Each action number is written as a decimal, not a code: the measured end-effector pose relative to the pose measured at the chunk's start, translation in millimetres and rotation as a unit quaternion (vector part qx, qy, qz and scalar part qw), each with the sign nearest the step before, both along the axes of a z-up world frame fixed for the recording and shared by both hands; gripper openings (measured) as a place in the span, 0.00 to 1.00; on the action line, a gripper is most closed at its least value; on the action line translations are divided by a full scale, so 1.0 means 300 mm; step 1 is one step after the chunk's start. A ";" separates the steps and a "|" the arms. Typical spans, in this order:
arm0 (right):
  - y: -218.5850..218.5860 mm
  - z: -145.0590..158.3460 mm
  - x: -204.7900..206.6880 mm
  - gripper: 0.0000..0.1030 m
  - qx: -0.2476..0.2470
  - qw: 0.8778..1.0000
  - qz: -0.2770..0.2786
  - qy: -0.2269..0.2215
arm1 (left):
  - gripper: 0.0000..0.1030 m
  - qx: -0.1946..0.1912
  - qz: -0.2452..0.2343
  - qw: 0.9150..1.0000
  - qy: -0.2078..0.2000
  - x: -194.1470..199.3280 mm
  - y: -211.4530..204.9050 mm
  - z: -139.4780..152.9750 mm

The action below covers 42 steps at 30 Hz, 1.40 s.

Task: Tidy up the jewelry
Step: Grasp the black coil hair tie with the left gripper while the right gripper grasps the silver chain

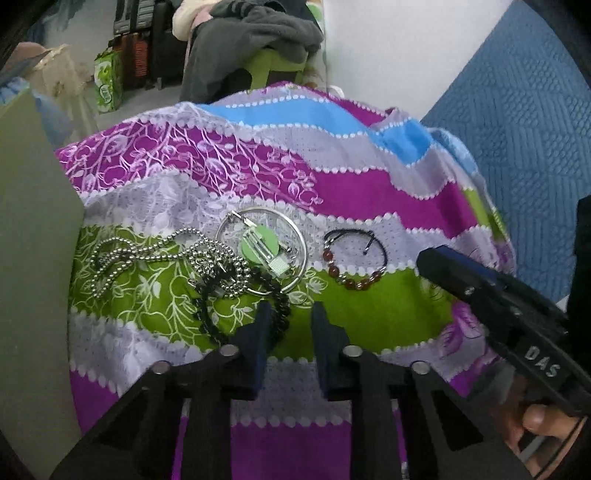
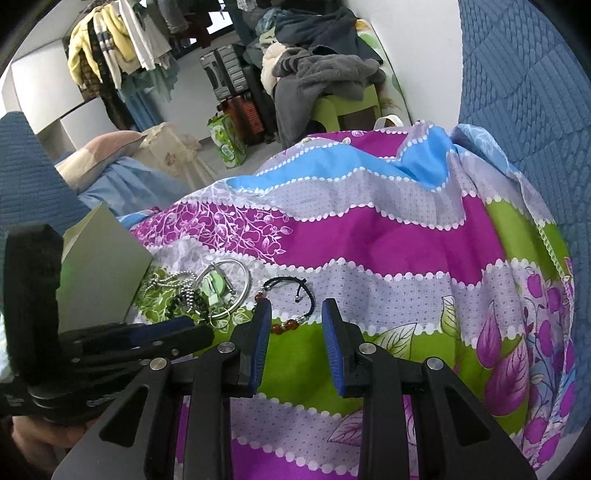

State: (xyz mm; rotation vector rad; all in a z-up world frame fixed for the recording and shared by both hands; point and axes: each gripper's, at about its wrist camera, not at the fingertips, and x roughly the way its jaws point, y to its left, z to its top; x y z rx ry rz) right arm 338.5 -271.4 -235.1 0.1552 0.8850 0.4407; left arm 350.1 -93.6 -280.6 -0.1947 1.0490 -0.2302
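Note:
On a striped purple, green and blue cloth (image 1: 369,192) lies a heap of jewelry: a silver ball chain (image 1: 147,254), a silver bangle (image 1: 305,254) around a green round piece (image 1: 258,243), and a black bead bracelet (image 1: 210,317). A red bead bracelet (image 1: 354,282) on a black cord lies apart to the right. My left gripper (image 1: 291,314) hangs low over the black bracelet. One strand sits beside the left finger, and a gap shows to the other pad. My right gripper (image 2: 297,310) is open and empty, just short of the red bead bracelet (image 2: 284,325).
A grey-green box (image 1: 33,221) stands against the heap's left side. A blue quilted surface (image 1: 517,129) borders the cloth on the right. Beyond the cloth's far edge are a green stool piled with clothes (image 1: 258,33), suitcases and a green bag (image 1: 109,81).

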 end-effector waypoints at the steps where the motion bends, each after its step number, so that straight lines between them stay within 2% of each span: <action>1: 0.002 0.000 0.001 0.25 0.000 1.000 0.001 0.000 | 0.07 0.010 0.001 1.000 -0.006 -0.002 -0.002 0.000; 9: 0.037 0.001 0.001 0.25 0.002 1.000 0.022 -0.001 | 0.06 -0.001 0.011 1.000 0.004 -0.023 0.019 0.001; 17: 0.069 0.001 -0.018 0.25 0.019 0.999 0.045 0.013 | 0.06 -0.048 0.011 0.999 0.015 -0.129 0.049 0.042; 22: 0.111 -0.005 -0.044 0.25 0.032 0.996 0.080 0.029 | 0.06 -0.071 0.008 0.997 0.022 -0.220 0.067 0.075; 28: 0.198 -0.019 -0.065 0.28 0.056 0.987 0.139 0.059 | 0.06 -0.091 0.017 0.995 0.041 -0.285 0.096 0.050; 37: 0.386 -0.051 -0.045 0.31 0.031 0.969 0.236 0.063 | 0.06 -0.115 0.038 0.991 0.054 -0.338 0.161 0.024; 42: 0.467 -0.077 -0.049 0.30 -0.001 0.963 0.264 0.056 | 0.06 -0.125 0.048 0.990 0.055 -0.345 0.182 0.021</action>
